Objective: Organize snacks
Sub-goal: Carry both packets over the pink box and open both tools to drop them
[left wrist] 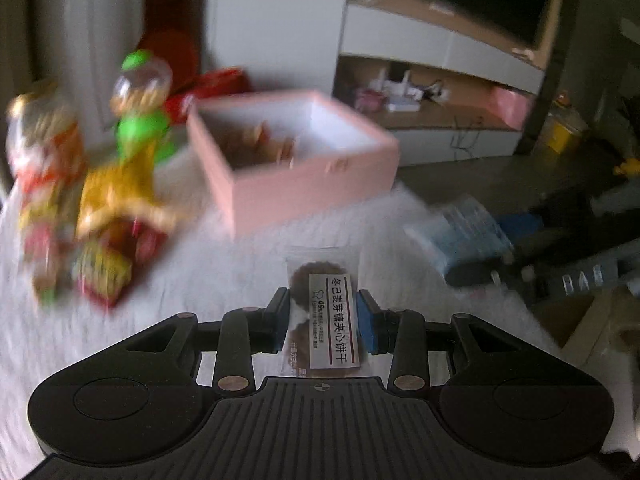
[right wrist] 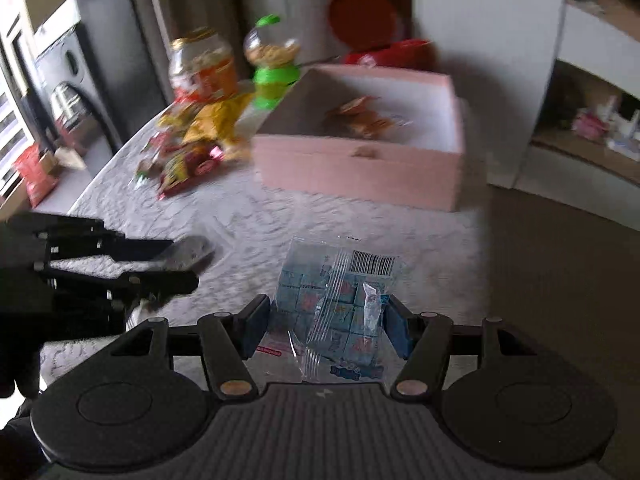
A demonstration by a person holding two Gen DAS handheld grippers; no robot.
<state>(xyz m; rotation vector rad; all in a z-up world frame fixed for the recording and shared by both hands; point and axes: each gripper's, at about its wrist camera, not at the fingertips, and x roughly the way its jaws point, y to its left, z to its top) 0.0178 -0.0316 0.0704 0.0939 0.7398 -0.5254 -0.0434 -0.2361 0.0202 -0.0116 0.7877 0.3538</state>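
Left wrist view: the left tongs (left wrist: 323,320) were clamped on a biscuit packet (left wrist: 325,312), one blue pad on each side edge.
Box from the left tongs: the pink box (left wrist: 320,184) stood ahead and slightly left, open-topped, with a few brown snacks already inside.
Loose snacks: a heap of wrappers (left wrist: 104,216) and two jars lay ahead and far left, blurred.
Advice for the left: the grip likely needed to stay firm until the packet was over the rim, then ease off low inside so the biscuits would not crack.
Packet look: clear film, two round brown biscuits, a white label with dark print.
Right wrist view: the right tongs (right wrist: 328,326) gripped a blue candy bag (right wrist: 340,312) by its sides.
Box from the right tongs: the pink box (right wrist: 360,176) sat ahead, well apart, across the white desk (right wrist: 280,216).
Bag look: crinkly, transparent, blue cubes, barcode on top; probably slippery.
Crowding: the left tongs (right wrist: 176,268) showed to the left, so going in one at a time seemed wise.
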